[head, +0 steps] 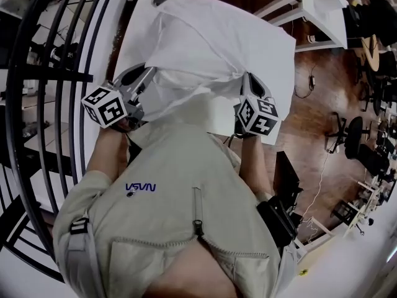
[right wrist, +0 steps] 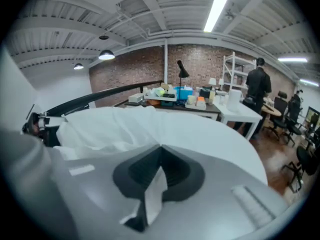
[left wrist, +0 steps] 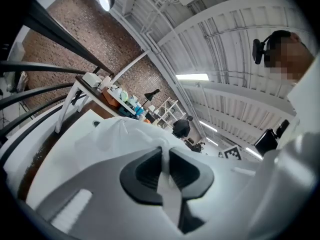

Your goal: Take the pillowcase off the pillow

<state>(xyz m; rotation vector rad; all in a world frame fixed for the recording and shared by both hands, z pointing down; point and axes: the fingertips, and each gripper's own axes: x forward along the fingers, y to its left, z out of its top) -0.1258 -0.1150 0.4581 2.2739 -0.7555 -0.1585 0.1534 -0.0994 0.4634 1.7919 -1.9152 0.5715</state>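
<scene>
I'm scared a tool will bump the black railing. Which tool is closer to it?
Left. The left tool grips the pillowcase close beside the black railing. The right tool grips the pillowcase's other side, farther from the bars.

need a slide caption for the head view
Head view: left gripper and right gripper, both shut on the near edge of the pillowcase, over a white table.
</scene>
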